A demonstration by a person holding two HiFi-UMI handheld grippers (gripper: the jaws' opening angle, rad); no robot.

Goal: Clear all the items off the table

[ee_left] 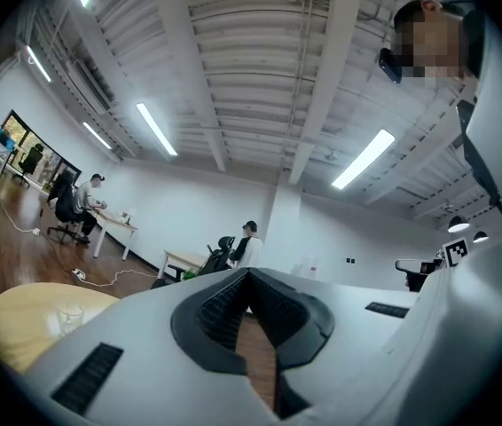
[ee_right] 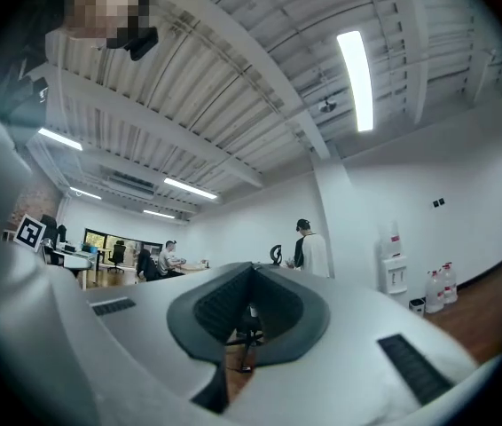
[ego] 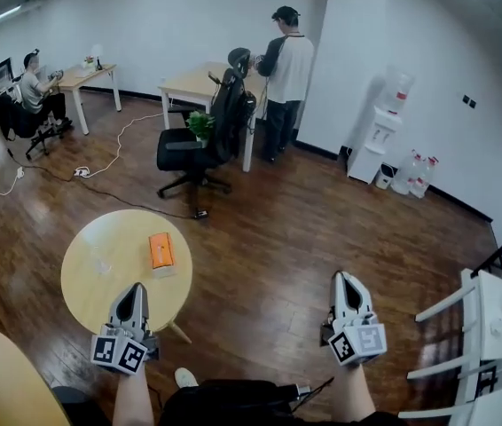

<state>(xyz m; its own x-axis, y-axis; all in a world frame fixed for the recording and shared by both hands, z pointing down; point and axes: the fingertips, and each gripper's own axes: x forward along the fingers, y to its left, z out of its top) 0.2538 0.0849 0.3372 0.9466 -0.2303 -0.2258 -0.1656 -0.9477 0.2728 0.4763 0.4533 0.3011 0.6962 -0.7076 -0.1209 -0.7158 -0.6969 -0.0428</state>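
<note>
Orange box (ego: 160,250) on table (ego: 91,278), beyond left claw (ego: 132,288)

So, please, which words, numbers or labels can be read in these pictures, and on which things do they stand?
No text can be read anywhere.
Orange box on the round table: any print is too small to read.
Water dispenser: red label on its bottle, blurred.
Left gripper and right gripper: square marker patterns only, no letters.

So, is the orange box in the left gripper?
No, the orange box lies on the round table, and the left gripper is shut on nothing.
</note>
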